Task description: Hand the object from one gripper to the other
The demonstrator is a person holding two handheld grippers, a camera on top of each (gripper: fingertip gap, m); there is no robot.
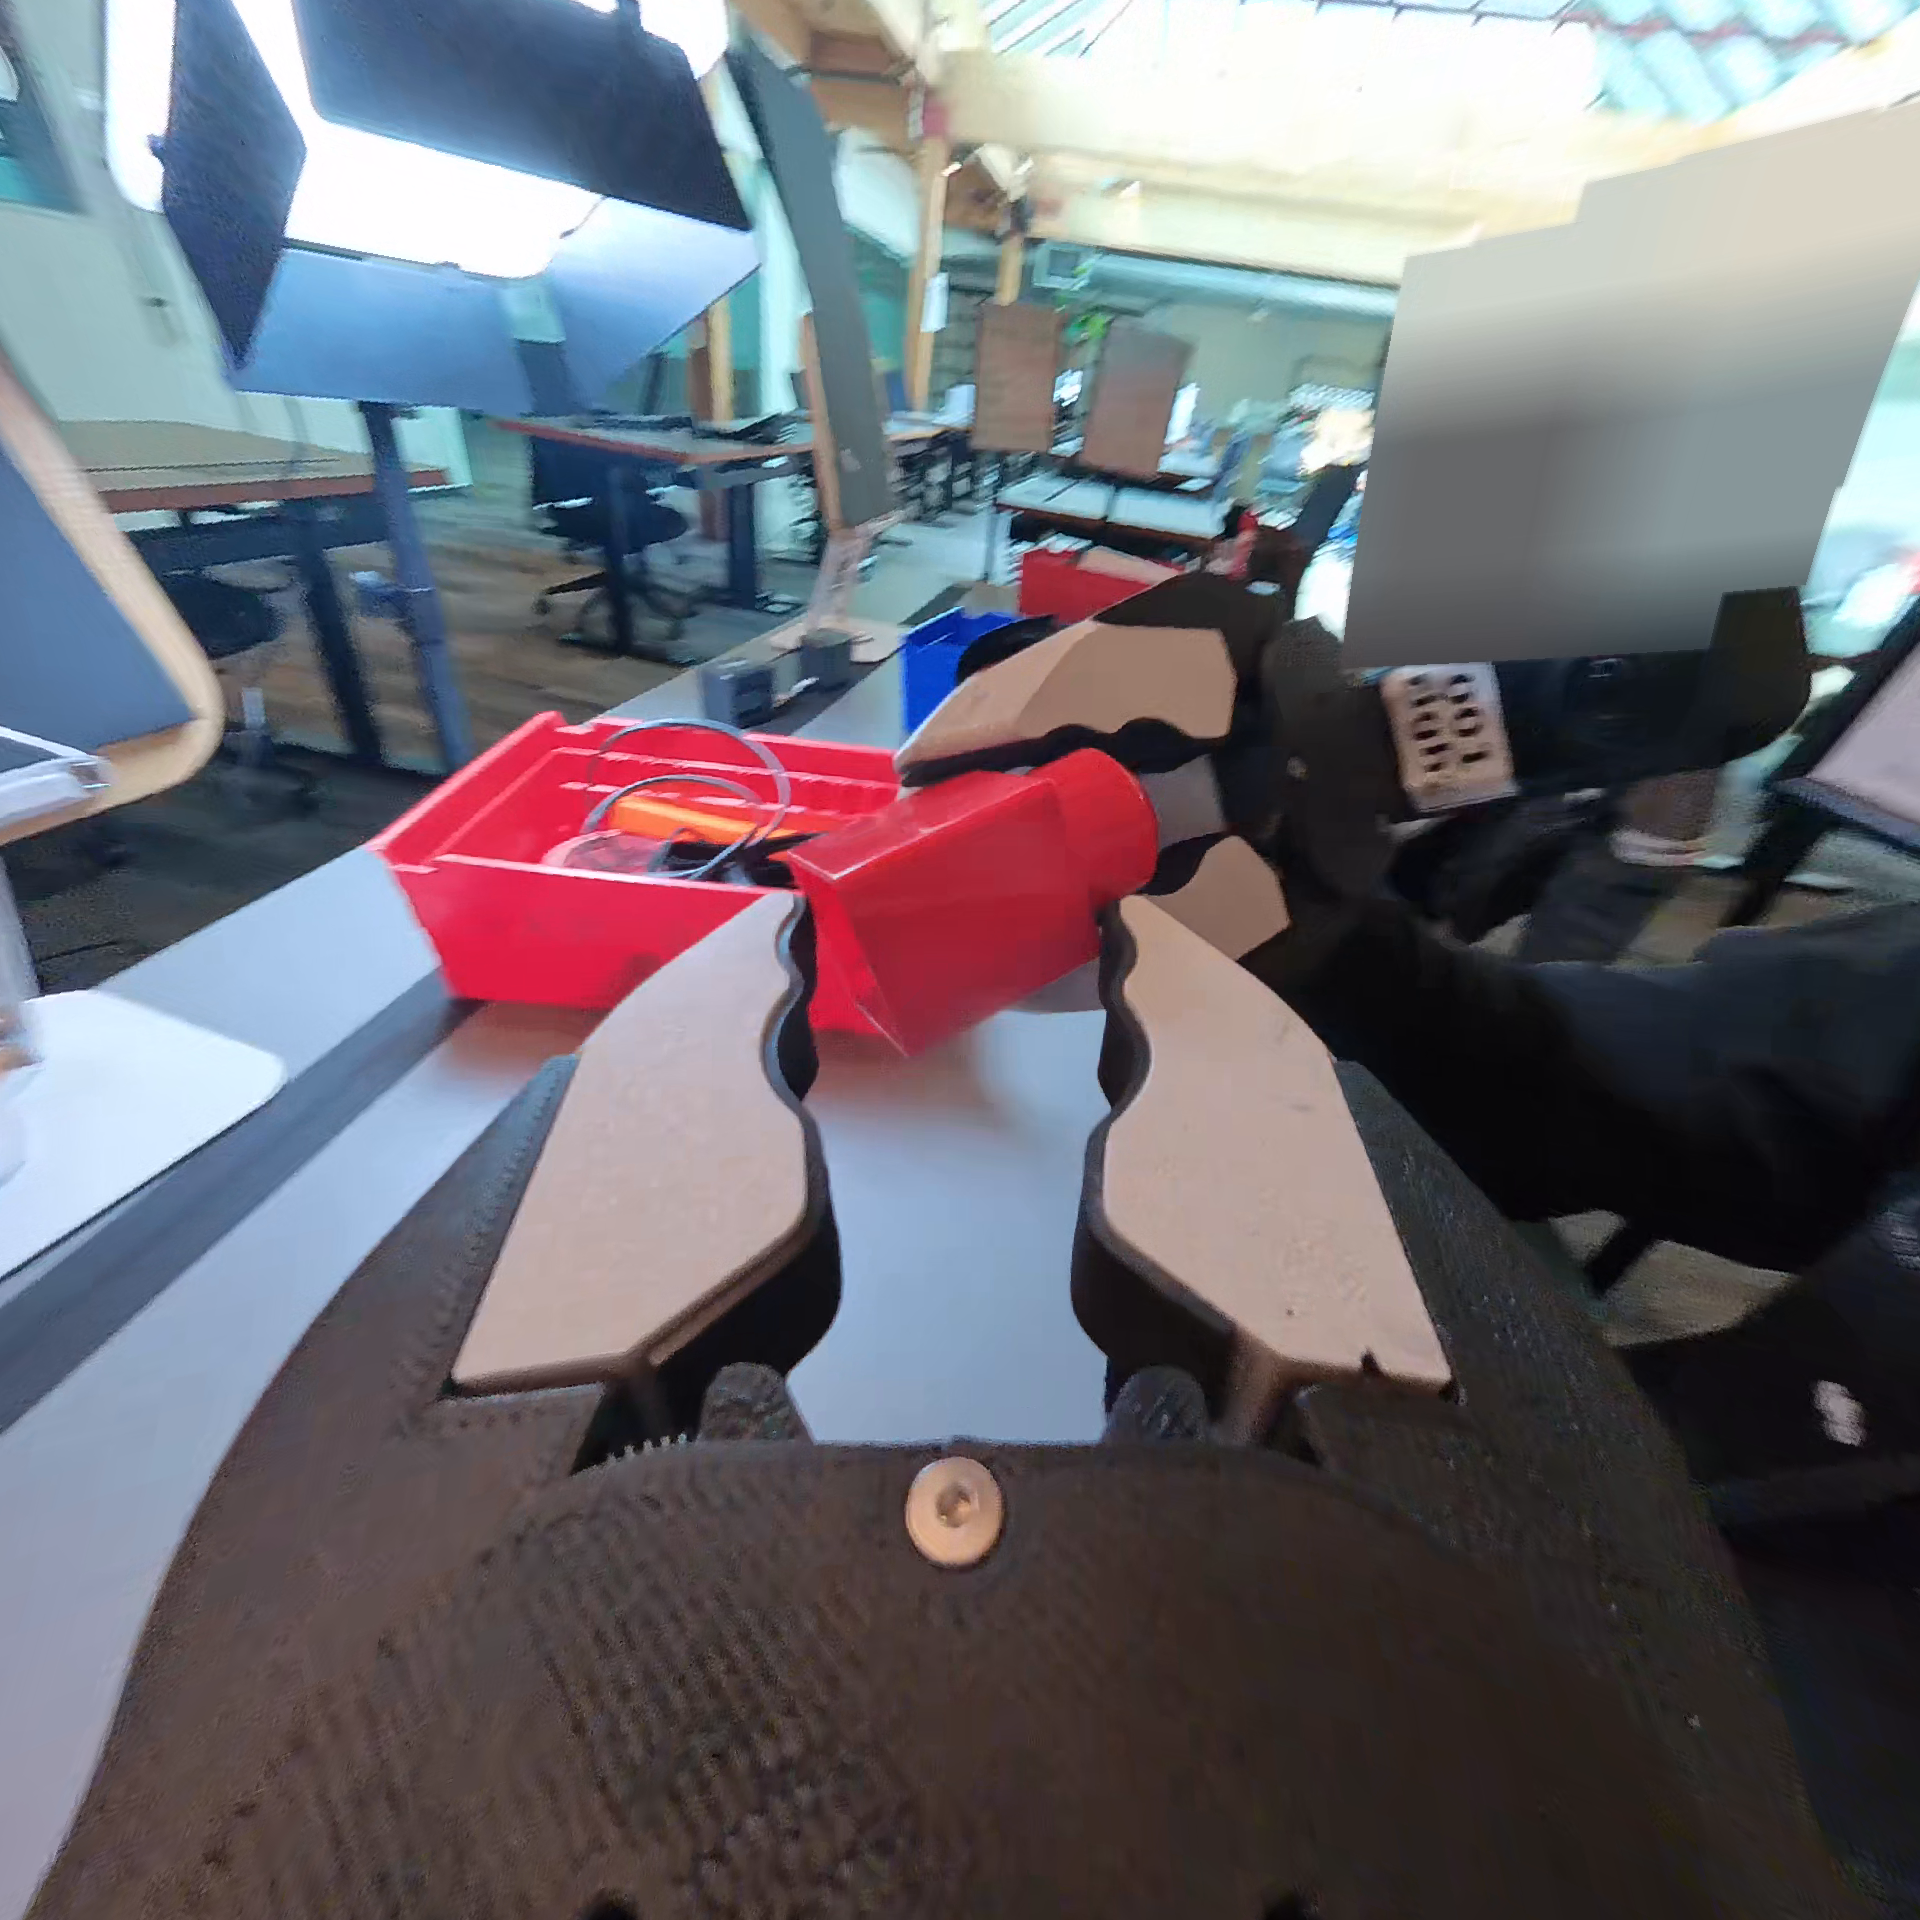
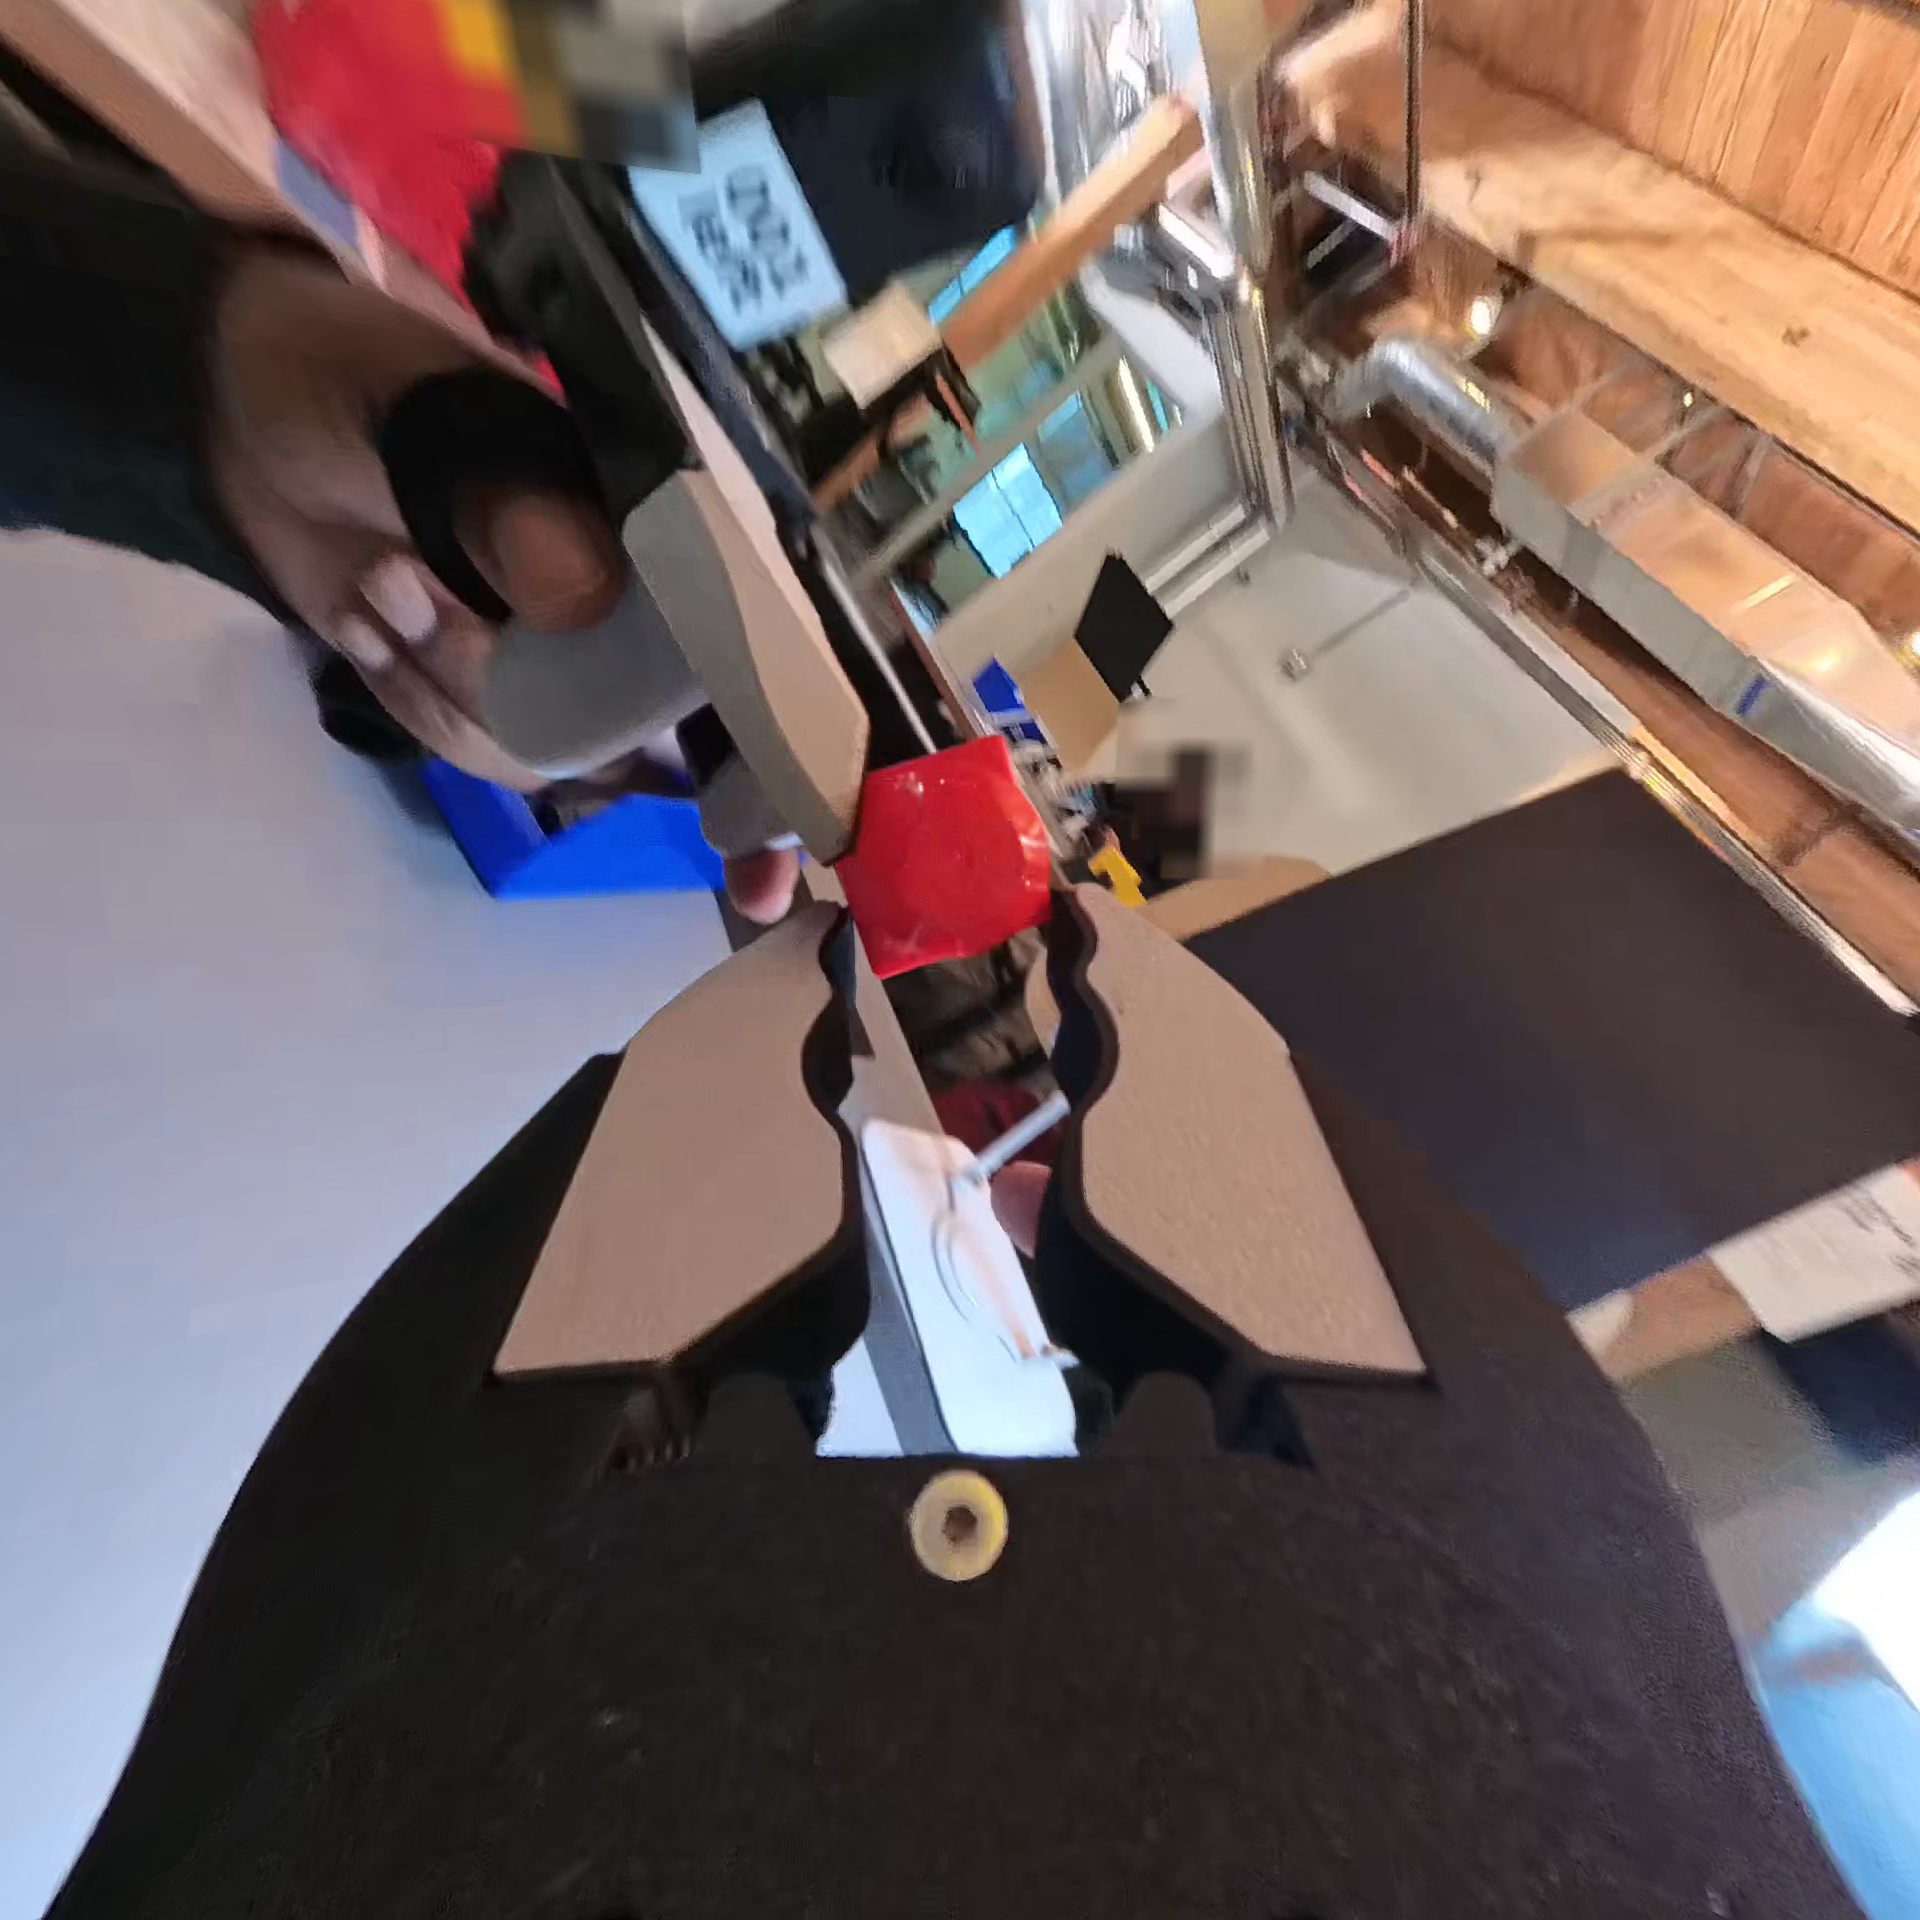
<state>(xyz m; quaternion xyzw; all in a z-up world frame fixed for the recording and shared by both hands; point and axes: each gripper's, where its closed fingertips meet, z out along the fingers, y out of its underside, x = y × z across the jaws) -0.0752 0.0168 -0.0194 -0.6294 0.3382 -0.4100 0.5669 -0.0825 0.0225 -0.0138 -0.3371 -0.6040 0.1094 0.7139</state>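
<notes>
Two grippers meet on one red block [image 1: 961, 894], held in the air above a grey table [image 1: 935, 1195]. At left on that table, a red tray [image 1: 499, 914] holding an orange tube [image 1: 686, 821] and a loop of black cable [image 1: 686, 758], just behind the block. Centre: left gripper [image 1: 951, 920], jaws partly open, fingertips against the two sides of the block's wide end; firm grip cannot be told. Right: right gripper [image 1: 1049, 831], coming in from the right side, jaws closed above and below the block's round neck. Right wrist view: right gripper [image 2: 951, 920] with fingertips at the block's sides. A blue bin [image 1: 940, 665] stands farther back.
</notes>
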